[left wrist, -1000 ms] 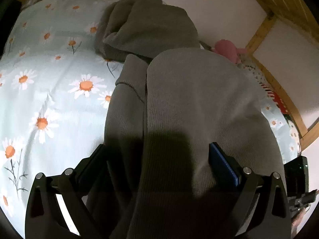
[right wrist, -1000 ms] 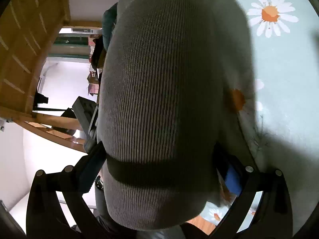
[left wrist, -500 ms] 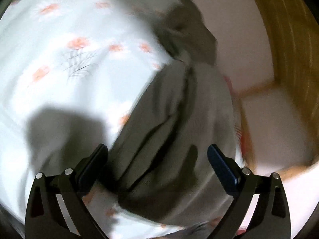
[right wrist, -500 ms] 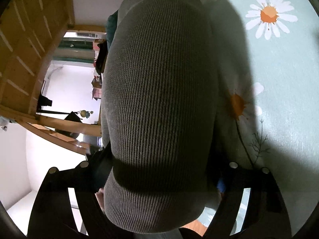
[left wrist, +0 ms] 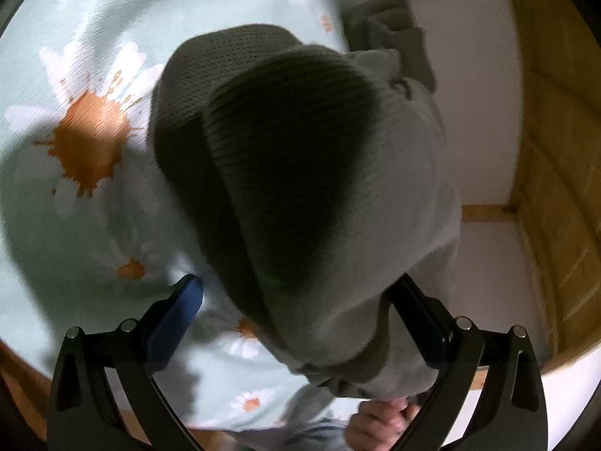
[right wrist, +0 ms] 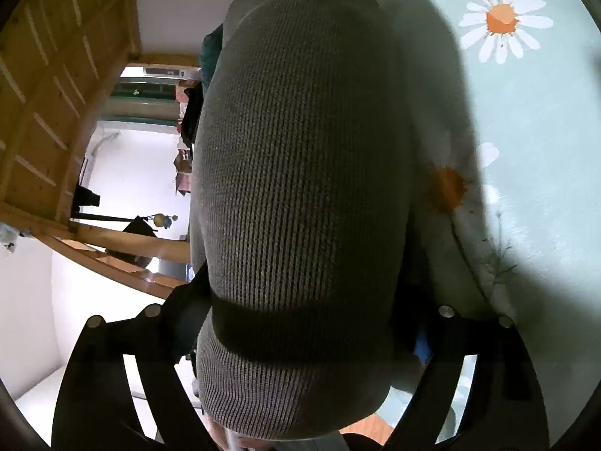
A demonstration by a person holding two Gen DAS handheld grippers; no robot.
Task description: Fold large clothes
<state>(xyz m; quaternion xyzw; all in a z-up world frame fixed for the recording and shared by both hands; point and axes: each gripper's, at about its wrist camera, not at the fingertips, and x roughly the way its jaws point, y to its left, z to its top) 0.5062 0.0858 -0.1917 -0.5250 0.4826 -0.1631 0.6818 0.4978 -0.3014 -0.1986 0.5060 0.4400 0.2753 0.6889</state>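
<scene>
A grey ribbed knit garment [left wrist: 300, 173] lies folded on a daisy-print bedsheet [left wrist: 75, 75]. In the left wrist view my left gripper [left wrist: 296, 297] is open, its jaws standing on either side of the garment's near folded edge without pinching it. In the right wrist view the garment [right wrist: 300, 173] fills the middle and bulges over my right gripper [right wrist: 304, 319]. The right jaws have drawn in and press the thick fold between them. Its fingertips are hidden under the cloth.
A wooden bed frame [left wrist: 556, 150] and a white wall [left wrist: 469, 75] run along the right of the left wrist view. A hand [left wrist: 383, 421] shows at the bottom. The right wrist view shows wooden slats [right wrist: 56, 75] and a room beyond the bed's edge.
My left gripper swung sharply and now looks down on the garment's near end from another side. My right gripper's jaws closed in on the thick fold.
</scene>
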